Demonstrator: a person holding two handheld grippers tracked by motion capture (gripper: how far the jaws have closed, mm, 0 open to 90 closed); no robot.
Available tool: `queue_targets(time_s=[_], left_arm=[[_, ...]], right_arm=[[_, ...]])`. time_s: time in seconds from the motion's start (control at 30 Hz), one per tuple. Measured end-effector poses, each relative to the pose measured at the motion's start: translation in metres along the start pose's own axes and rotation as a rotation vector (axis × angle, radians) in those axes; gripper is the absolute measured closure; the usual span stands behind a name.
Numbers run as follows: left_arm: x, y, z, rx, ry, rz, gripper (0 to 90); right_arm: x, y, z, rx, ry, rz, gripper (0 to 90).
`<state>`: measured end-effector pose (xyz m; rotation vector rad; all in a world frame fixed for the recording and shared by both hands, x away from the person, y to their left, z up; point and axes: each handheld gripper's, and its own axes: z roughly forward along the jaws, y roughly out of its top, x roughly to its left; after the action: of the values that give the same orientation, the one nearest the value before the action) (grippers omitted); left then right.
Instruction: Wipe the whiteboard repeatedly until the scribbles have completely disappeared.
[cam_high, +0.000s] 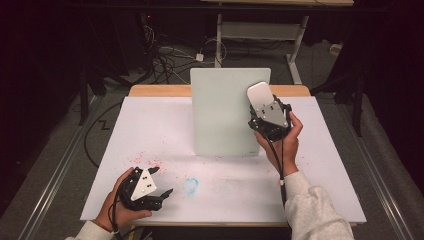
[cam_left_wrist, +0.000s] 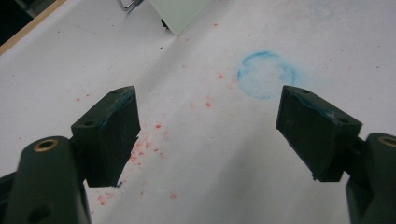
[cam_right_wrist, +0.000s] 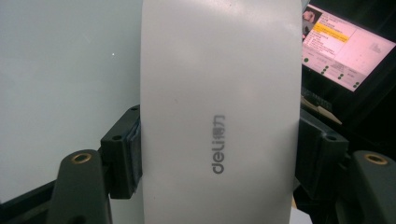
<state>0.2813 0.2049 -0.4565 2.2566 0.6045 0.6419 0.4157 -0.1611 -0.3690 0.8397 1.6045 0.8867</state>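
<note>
- Closest to the lens in my right gripper view is the smooth white rounded plastic eraser block (cam_right_wrist: 219, 112) marked "deli", running up the middle of the frame, with my right gripper (cam_right_wrist: 219, 154) pinching it across its width, one black pad on each long edge.
- From the high view, that right gripper (cam_high: 270, 116) sits right of centre, and the eraser block (cam_high: 260, 93) rises from it at the right edge of the upright pale green-white board (cam_high: 225, 112).
- Its long axis runs along the gripper's line: rounded end toward the top of the frame, leaning slightly left, broad face to the camera.
- Whether it touches the board I cannot tell.
- My left gripper (cam_high: 156, 181) rests at lower left, jaws spread wide with nothing between them; in its own view the left gripper (cam_left_wrist: 208, 135) frames bare white paper sheet (cam_left_wrist: 210, 154) with red specks (cam_left_wrist: 144, 144) and a faint blue chalky ring (cam_left_wrist: 266, 74).
- Risks as I judge them:
  - The grip is on slick plastic edges, so sideways drag on the board could twist the block or pop it free.
  - Pressing hard high on the board could tip it backward, since nothing braces it.
  - Coming in at the board's edge, the block could slip past it.
</note>
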Motion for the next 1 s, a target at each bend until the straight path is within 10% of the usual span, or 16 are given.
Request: queue_targets(time_s=[0.57,1.0], left_arm=[[-0.001,0.0,-0.001,0.0,0.005,0.01,20.6],[-0.001,0.0,-0.002,0.001,0.006,0.02,20.7]], right_arm=[[0.031,-0.053,-0.01,0.044,0.06,-0.117,30.8],[0.009,-0.044,-0.016,0.038,0.064,-0.027,30.8]])
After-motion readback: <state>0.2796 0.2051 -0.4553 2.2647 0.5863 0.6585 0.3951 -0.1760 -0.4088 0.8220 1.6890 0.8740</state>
